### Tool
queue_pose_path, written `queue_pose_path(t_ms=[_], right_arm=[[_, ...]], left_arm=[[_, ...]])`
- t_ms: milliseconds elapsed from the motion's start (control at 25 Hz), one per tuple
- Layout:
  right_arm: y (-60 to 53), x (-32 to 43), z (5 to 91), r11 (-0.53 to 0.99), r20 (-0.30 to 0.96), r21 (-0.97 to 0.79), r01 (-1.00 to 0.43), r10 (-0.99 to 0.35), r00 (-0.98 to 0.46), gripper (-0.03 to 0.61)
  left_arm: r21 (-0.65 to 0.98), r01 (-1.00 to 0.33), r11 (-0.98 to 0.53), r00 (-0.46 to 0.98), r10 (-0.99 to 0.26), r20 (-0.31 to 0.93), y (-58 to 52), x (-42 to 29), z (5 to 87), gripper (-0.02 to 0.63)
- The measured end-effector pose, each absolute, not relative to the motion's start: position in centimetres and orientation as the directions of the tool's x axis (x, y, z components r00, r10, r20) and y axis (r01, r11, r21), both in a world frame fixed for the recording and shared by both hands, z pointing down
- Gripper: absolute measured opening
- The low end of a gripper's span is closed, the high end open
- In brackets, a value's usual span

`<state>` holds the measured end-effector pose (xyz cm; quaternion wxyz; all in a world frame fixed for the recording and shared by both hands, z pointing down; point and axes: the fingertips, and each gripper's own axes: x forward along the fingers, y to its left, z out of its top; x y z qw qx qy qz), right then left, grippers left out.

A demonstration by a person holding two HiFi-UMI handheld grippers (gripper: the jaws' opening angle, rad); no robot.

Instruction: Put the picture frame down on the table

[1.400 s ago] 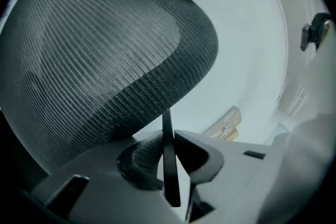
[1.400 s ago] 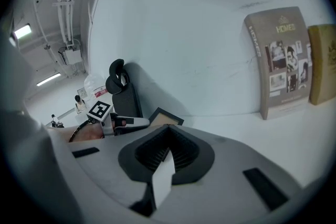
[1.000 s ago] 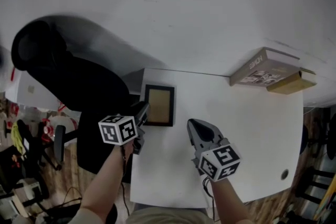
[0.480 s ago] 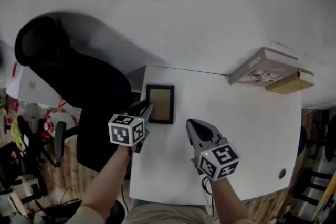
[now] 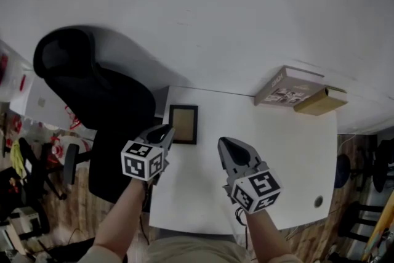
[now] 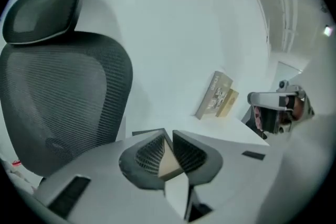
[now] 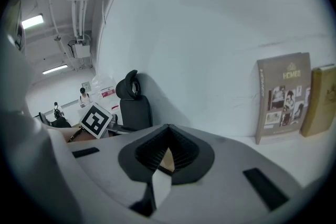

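A white wall (image 5: pixel 215 9) fills the far half of the head view. Below it stands a white table (image 5: pixel 289 151), with a black mesh office chair (image 5: pixel 92 89) pushed up to its left edge. At the far right of the table a grey book (image 5: pixel 286 87) stands against the wall, and a tan book (image 5: pixel 320 101) is just beside it on the right.

The picture frame (image 5: pixel 183 124) lies flat on the table near its far left corner. It has a dark border around a tan centre.

The left gripper (image 5: pixel 164 131) points at the frame from the near left, with its tips just beside the frame's near left corner. In the left gripper view its jaws stand a narrow gap apart. Nothing is clamped between them, and the frame's tan centre shows through the gap.

The right gripper (image 5: pixel 226 143) hovers over bare table to the right of the frame, a little nearer and apart from it. Its jaw tips meet and hold nothing.
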<state>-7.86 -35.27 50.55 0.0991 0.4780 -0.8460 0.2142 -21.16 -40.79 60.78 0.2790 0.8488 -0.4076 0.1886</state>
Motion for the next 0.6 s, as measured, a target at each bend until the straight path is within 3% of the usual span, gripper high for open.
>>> queue_pose_path(t_ms=[360,600], right_arm=[[-32.8,-8.9,40.2,0.518,0.236,-0.202,-0.831,-0.798,-0.554,0.023],[-29.5,-9.7,35.0,0.561,0.194,-0.139,-0.816,-0.793,-0.578,0.023]], left_arm=[[0.373,-0.753,-0.543,0.658,-0.631,0.410,-38.1,-21.4,50.0,0.040],[0.264,-0.737,-0.622,0.676,-0.672,0.302,-35.5,-22.1,42.2,0.038]])
